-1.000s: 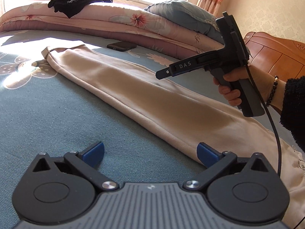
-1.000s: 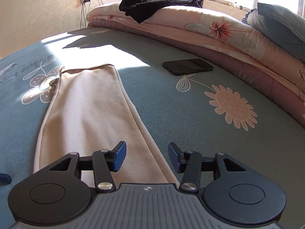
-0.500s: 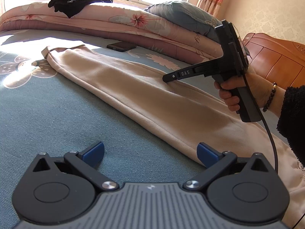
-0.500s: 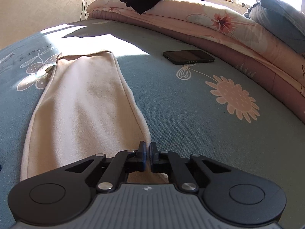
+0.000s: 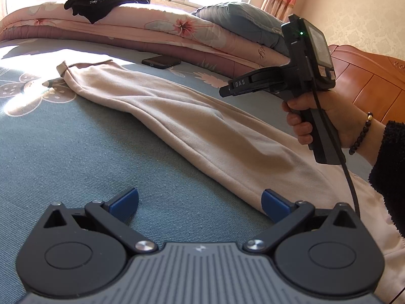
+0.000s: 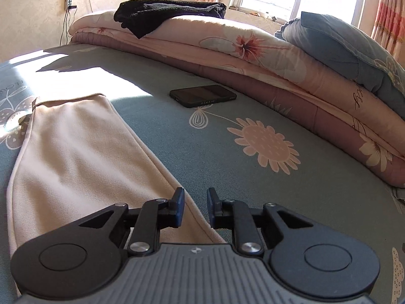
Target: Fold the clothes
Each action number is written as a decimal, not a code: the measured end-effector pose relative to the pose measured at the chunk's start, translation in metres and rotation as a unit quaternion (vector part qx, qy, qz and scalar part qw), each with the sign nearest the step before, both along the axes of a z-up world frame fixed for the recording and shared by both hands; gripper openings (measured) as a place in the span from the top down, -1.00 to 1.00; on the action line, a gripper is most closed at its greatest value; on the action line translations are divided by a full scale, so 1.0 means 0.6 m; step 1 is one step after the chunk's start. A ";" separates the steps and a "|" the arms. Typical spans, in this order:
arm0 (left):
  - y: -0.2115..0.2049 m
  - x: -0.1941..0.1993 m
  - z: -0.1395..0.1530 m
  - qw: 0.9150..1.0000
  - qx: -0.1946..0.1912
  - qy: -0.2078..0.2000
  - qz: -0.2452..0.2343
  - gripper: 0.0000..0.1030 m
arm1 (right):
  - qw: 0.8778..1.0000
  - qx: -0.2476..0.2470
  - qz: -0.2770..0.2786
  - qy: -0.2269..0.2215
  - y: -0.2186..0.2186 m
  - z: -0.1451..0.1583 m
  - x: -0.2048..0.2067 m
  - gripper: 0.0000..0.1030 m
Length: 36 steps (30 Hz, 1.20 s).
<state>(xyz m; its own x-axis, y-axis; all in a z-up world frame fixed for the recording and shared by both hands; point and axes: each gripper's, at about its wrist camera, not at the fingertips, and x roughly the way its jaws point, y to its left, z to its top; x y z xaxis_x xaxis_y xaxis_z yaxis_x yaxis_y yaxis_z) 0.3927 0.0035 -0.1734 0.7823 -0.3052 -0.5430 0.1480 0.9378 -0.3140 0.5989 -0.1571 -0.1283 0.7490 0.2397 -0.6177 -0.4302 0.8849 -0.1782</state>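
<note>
left gripper (image 5: 200,204): fingers wide apart over bed (image 5: 76,152) | right gripper (image 6: 195,206): fingers slightly apart, straddling pink trousers (image 6: 76,157) edge; holding nothing

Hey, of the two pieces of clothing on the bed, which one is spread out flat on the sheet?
The pale pink garment, stretched long across the blue sheet. The black garment sits bunched on the folded quilt.

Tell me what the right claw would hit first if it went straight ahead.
Probably the bedsheet just past the trousers' right edge. The claw points between that edge and the phone; depth is unclear.
</note>
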 end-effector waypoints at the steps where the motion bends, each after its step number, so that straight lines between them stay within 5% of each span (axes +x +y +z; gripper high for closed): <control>1: 0.000 0.000 0.000 1.000 0.000 0.000 0.000 -0.99 | 1.000 0.014 0.003 0.008 -0.004 0.009 -0.010 0.57; 8: -0.001 -0.001 -0.001 1.000 0.001 0.000 0.000 -0.99 | 0.991 0.073 0.060 0.098 -0.010 0.007 -0.074 0.58; 17: -0.004 -0.004 -0.001 1.000 0.007 -0.003 0.000 -0.99 | 0.997 0.030 -0.007 0.066 0.033 -0.042 -0.011 0.50; 25: -0.001 -0.004 -0.002 1.000 0.002 -0.004 -0.001 -0.99 | 0.991 0.083 -0.024 0.105 -0.061 0.007 -0.052 0.44; 28: -0.003 -0.004 -0.002 1.000 0.005 -0.005 -0.001 -0.99 | 0.982 0.083 -0.047 0.162 -0.096 -0.015 -0.066 0.44; 34: 0.010 -0.006 -0.005 1.000 -0.021 -0.008 -0.003 -0.99 | 0.992 0.019 -0.078 0.098 -0.083 -0.045 -0.019 0.49; 36: 0.015 -0.007 -0.006 1.000 -0.030 -0.009 -0.004 -0.99 | 0.991 0.038 -0.089 0.095 -0.087 -0.047 0.002 0.44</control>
